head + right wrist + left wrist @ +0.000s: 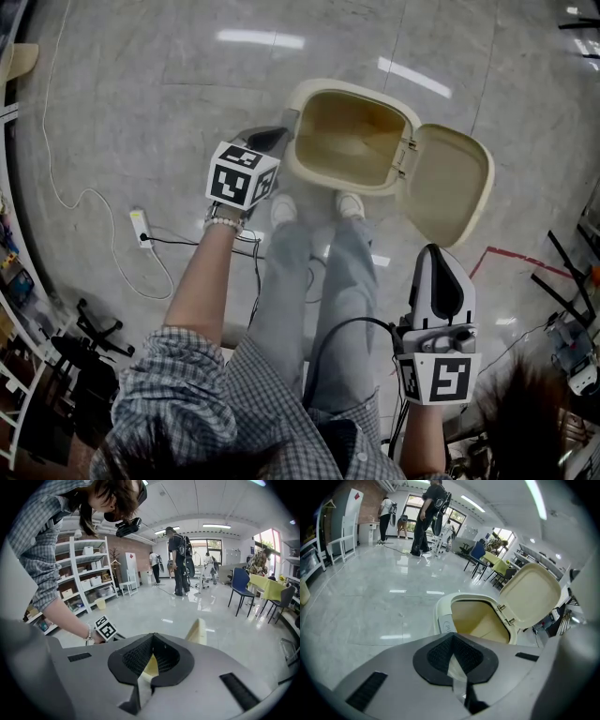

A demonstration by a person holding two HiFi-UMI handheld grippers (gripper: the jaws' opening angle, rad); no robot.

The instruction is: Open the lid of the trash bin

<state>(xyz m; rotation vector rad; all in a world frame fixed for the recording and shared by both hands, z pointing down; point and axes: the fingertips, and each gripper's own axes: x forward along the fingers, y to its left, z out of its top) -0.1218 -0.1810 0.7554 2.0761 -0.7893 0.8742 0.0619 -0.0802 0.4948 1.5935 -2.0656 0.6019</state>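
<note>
nearest the head camera: the checked shirt (178,394) and jeans (319,300) of the person carrying my tools. the shoes (284,208) touch the near side of the trash bin (294,161), which stands on the grey floor (141,103).

the bin's mouth faces straight up and its cream hollow is bare. the lid (455,183) is swung fully over on the hinges (409,157), its inner face to the camera. bin and lid together run long from upper left to lower right in the head view.

left gripper (278,133): just beside the bin's left rim, tongs pressed together on nothing. right gripper (437,253): near the lid's lower edge, apart from it, tongs likewise together and empty.

only the left gripper view gives me the hinge pair (504,613), a round mark on the bin's front rim (446,626), and the lid (534,595) standing tilted upright. the right gripper view shows just a thin cream edge of the lid (198,631), plus shelving (89,581) and the left tool's marker cube (106,627). only the head view shows a power strip (141,228) at the floor's left.
</note>
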